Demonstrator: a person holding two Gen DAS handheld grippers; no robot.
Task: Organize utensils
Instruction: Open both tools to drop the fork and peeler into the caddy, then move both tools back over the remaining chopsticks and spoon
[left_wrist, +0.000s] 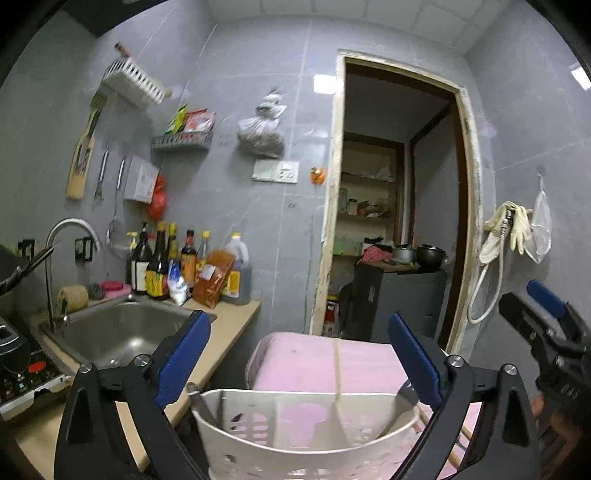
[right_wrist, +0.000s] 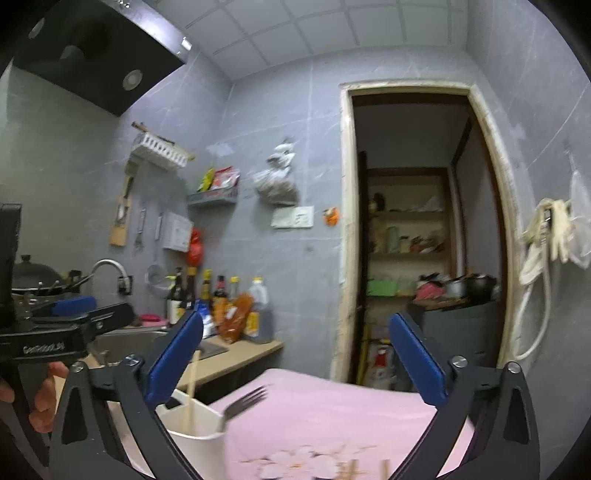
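A white slotted utensil holder (left_wrist: 295, 439) stands on the pink cloth (left_wrist: 354, 362) just under my left gripper (left_wrist: 299, 356), which is open with nothing between its blue pads. A metal handle (left_wrist: 197, 400), a chopstick (left_wrist: 338, 373) and a dark utensil (left_wrist: 400, 410) stick out of the holder. In the right wrist view the holder (right_wrist: 195, 428) sits low on the left with a fork (right_wrist: 245, 402) and a chopstick (right_wrist: 192, 387) standing in it. My right gripper (right_wrist: 295, 360) hangs open and empty above the cloth (right_wrist: 332, 417), to the right of the holder.
The counter (left_wrist: 229, 321) on the left carries a steel sink (left_wrist: 122, 332), sauce bottles (left_wrist: 177, 266) and a stove panel (left_wrist: 22, 373). An open doorway (left_wrist: 399, 221) lies straight ahead. Gloves and a hose (left_wrist: 509, 229) hang on the right wall. A hand (right_wrist: 44, 398) grips the left tool.
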